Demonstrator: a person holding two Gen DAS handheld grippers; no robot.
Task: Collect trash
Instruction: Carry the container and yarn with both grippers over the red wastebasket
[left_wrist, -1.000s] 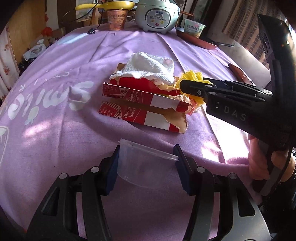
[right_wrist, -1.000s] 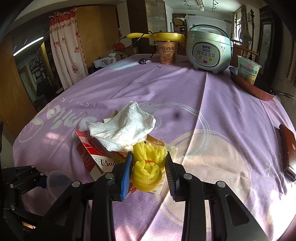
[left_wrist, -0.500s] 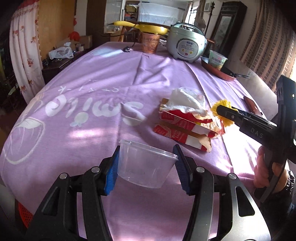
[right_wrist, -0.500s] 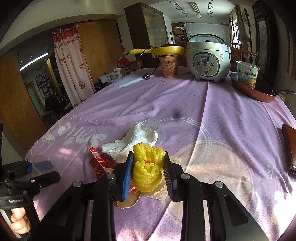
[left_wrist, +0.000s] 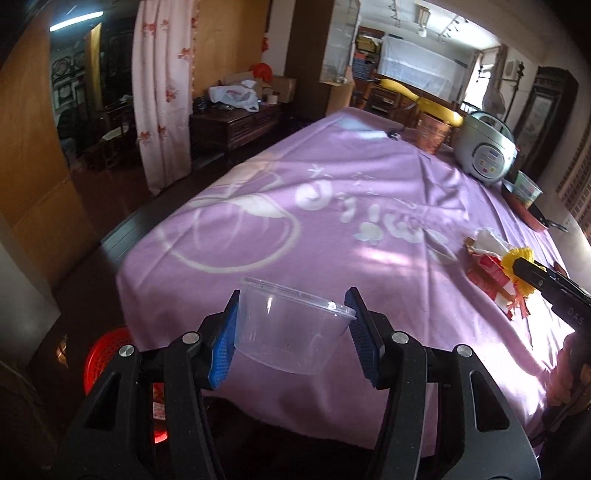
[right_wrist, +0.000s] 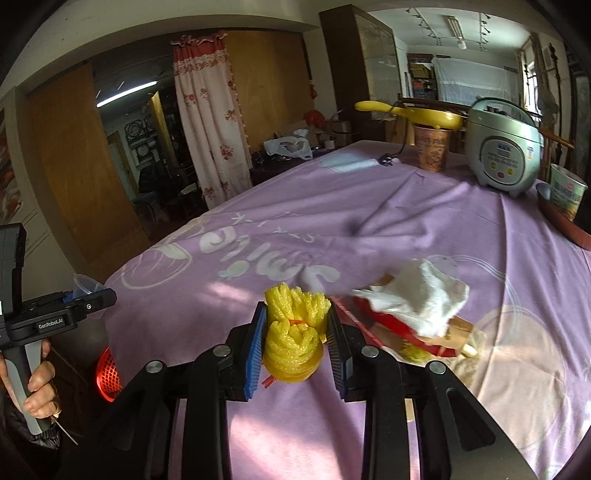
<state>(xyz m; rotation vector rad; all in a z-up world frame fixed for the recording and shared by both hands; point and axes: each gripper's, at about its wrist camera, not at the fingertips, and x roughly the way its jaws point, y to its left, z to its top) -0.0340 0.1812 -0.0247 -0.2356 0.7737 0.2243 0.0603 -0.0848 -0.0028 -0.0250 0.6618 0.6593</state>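
Over the tabletop's near edge, left claw (left_wrist: 291, 328) gripped a clear plastic tub (left_wrist: 291, 328), right claw (right_wrist: 295, 338) clamped yellow foam netting (right_wrist: 293, 332). Red basket (left_wrist: 110, 354) waited below; crumpled tissue (right_wrist: 417, 295) and torn red box (right_wrist: 399, 328) were left.

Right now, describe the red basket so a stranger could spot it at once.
Start at the big table under the purple cloth and follow it to the near left corner. On the dark floor just beside that corner stands the red basket, seen past the left hand-held gripper. It alone is bright red plastic mesh.
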